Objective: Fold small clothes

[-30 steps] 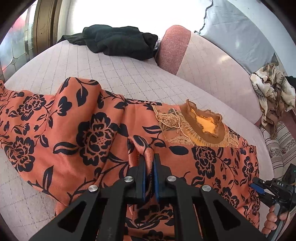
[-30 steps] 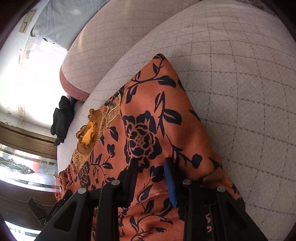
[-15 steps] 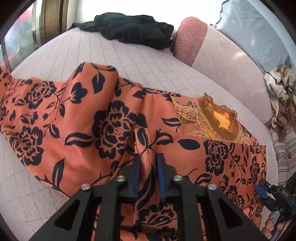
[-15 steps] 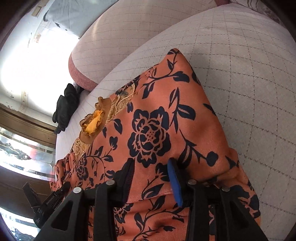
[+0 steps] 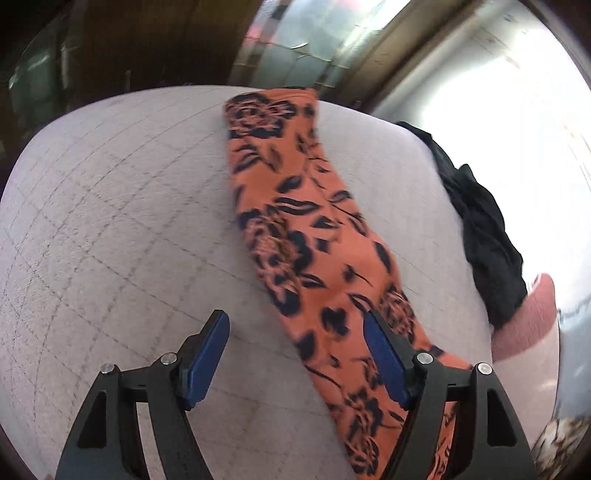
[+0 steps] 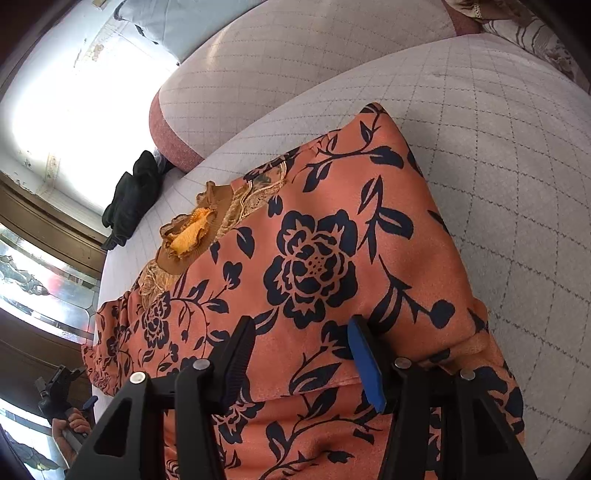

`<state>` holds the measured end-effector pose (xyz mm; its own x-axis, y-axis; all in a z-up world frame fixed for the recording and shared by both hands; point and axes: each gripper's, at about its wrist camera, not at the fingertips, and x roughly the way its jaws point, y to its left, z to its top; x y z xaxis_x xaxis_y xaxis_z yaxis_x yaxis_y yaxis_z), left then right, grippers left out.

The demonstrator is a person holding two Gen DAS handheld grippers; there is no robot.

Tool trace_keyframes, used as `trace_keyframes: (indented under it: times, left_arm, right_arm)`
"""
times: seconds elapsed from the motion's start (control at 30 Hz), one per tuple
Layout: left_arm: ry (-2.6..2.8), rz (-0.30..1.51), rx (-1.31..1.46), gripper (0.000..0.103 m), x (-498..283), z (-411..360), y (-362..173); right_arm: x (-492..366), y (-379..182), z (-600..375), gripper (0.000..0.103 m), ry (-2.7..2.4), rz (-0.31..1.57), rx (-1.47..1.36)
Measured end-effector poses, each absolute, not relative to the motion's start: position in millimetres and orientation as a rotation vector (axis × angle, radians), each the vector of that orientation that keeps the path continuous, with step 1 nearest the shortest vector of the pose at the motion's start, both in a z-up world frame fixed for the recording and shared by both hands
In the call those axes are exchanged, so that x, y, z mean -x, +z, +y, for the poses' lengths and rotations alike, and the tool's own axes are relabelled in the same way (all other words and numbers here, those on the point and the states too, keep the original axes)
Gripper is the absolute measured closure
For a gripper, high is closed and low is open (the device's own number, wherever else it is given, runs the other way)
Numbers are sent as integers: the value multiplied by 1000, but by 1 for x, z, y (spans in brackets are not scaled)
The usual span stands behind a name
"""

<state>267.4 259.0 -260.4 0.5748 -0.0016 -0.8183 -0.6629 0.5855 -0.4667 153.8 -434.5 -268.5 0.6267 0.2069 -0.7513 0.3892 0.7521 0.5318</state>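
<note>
An orange garment with dark blue flowers lies spread on the quilted grey sofa seat. Its brown and yellow ruffled collar points towards the backrest. My right gripper is open, its jaws standing over the cloth's near edge, holding nothing. In the left wrist view a long strip of the same garment runs across the seat. My left gripper is open and empty, with the strip passing under its right finger. The left gripper also shows in the right wrist view, beside the garment's far end.
A black garment lies heaped at the seat's far end by the window; it also shows in the left wrist view. A pink-edged back cushion stands behind the seat. Patterned cloth lies at the top right.
My left gripper has let go of the garment, opened wide and swung away towards the sleeve end. My right gripper has stayed open over the cloth.
</note>
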Motion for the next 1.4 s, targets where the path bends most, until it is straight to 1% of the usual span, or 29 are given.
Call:
trace_keyframes:
  times: [0.07, 0.13, 0.2, 0.27, 0.3, 0.37, 0.4, 0.5, 0.63, 0.8, 0.93, 1.03, 1.1, 1.13, 1.17, 1.2, 1.23, 1.27, 1.37, 1.4]
  left_arm:
    - [438, 830, 939, 27, -266, 278, -264]
    - [468, 792, 909, 27, -273, 289, -259]
    - [459, 802, 876, 28, -287, 299, -262]
    - [476, 796, 830, 30, -298, 303, -262]
    - [481, 783, 792, 36, -305, 298, -260]
    - [427, 822, 768, 91, -322, 298, -267]
    - [417, 845, 778, 94, -329, 298, -274]
    - [437, 821, 713, 95, -332, 290, -268]
    - [342, 763, 542, 96, -331, 238, -224]
    - [63, 671, 284, 95, -309, 109, -161]
    - [-225, 663, 110, 95, -268, -20, -143]
    - [-477, 709, -70, 93, -225, -117, -148]
    - [-627, 741, -161, 85, -196, -159, -156]
    - [-654, 735, -199, 73, -183, -170, -156]
    - [-651, 714, -220, 54, -173, -173, -154]
    - [-638, 692, -218, 44, -162, -173, -148]
    - [-630, 675, -191, 31, -162, -163, -145]
    - [-622, 664, -147, 27, -162, -151, -138]
    - [-520, 667, -11, 24, -181, -102, -130]
    - [-456, 675, 28, 22, -193, -86, -136]
  right_arm:
    - [-154, -268, -433, 45, -121, 906, -728]
    - [-155, -268, -431, 44, -124, 905, -713]
    - [-155, -267, -429, 43, -127, 903, -699]
    - [-156, -267, -427, 43, -130, 903, -684]
    - [-157, -267, -427, 43, -132, 902, -680]
    - [-158, -267, -427, 43, -134, 901, -677]
    - [-158, -267, -427, 43, -135, 900, -676]
    - [-159, -267, -427, 43, -141, 897, -677]
    - [-160, -264, -429, 41, -139, 891, -705]
    - [-154, -257, -439, 41, -114, 847, -800]
    - [-144, -242, -447, 41, -119, 778, -814]
    - [-137, -234, -460, 41, -129, 732, -847]
    - [-132, -231, -469, 41, -143, 708, -870]
    - [-130, -229, -474, 41, -152, 699, -880]
    - [-128, -227, -478, 41, -160, 690, -889]
    - [-125, -227, -482, 41, -161, 683, -903]
    - [-124, -227, -486, 41, -157, 678, -921]
    - [-123, -227, -488, 41, -150, 676, -939]
    - [-123, -229, -487, 41, -133, 681, -965]
    - [-125, -229, -485, 41, -126, 687, -959]
